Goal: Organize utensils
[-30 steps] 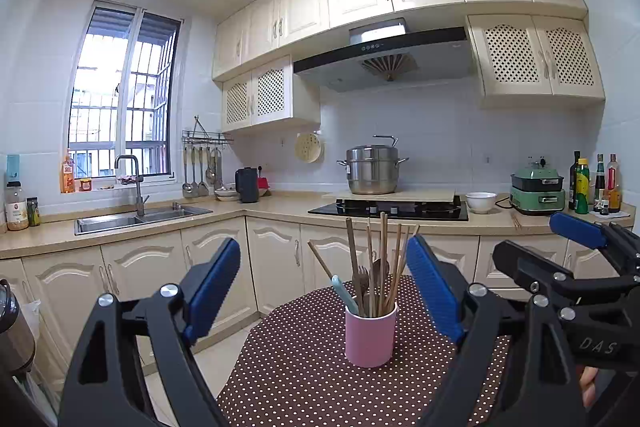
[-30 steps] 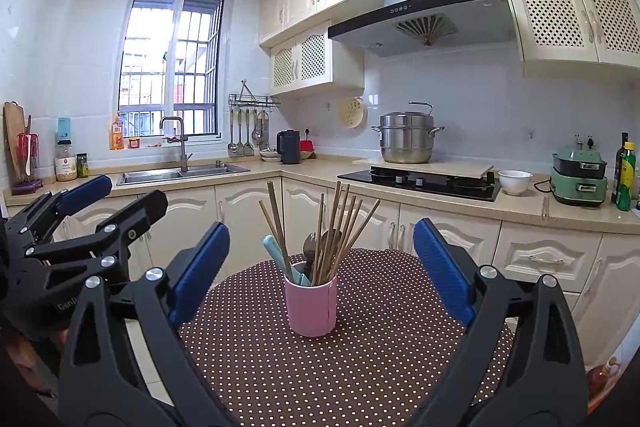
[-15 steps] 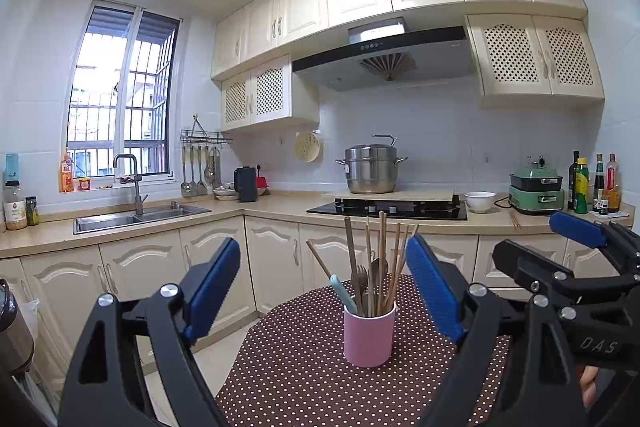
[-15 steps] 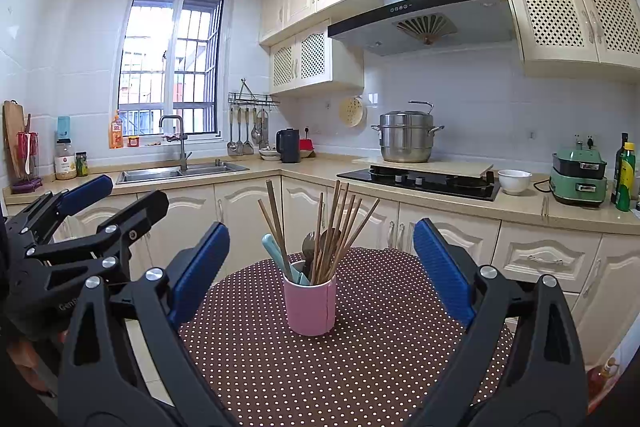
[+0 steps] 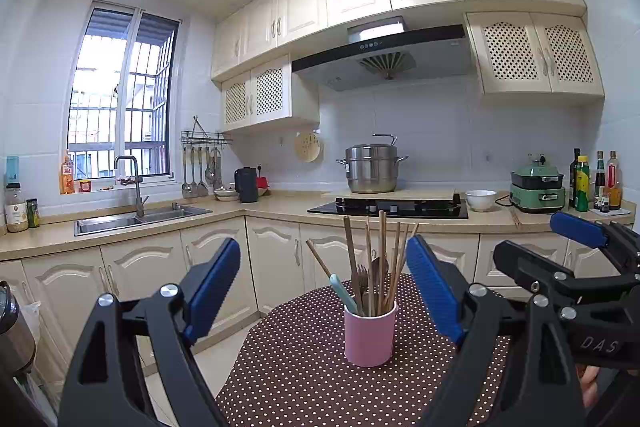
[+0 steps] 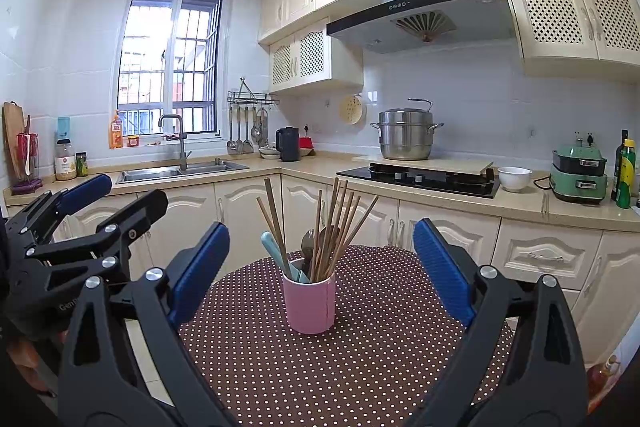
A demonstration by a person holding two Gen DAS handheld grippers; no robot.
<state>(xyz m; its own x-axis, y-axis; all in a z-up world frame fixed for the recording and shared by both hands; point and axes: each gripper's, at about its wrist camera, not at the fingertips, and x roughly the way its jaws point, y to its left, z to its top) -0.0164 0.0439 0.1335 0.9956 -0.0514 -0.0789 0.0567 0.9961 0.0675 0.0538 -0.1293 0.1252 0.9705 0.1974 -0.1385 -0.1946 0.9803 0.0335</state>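
Left tongs: blue-padded jaws stand wide apart with nothing between the pads; they hang level above the near edge of the tabletop, short of the cup.
Right tongs: jaws likewise spread wide and hold nothing; the cup shows in the gap between them but farther off, not touched by either pad.
Tongs together: each shows in the other's view, the right at the right edge of the left wrist view, the left at the left edge of the right wrist view; they sit side by side, apart from each other.
Pink cup: stands upright on the tabletop, near its middle, ahead of both tongs.
Utensils: all gathered in the pink cup, fanning outward above its rim.
Chopsticks: many brown wooden sticks, the tallest items in the cup, leaning in different directions.
Spoon and fork: dark metal heads poke up among the sticks; the exact count is hard to tell.
Light blue handle: leans toward the left side of the cup.
Tabletop: round, covered by a brown cloth with white dots; only the cup stands on the visible part.
Kitchen counter: runs behind along the wall, with a sink, a black hob and a steel pot.
Person: a bit of a hand shows under the right tongs.
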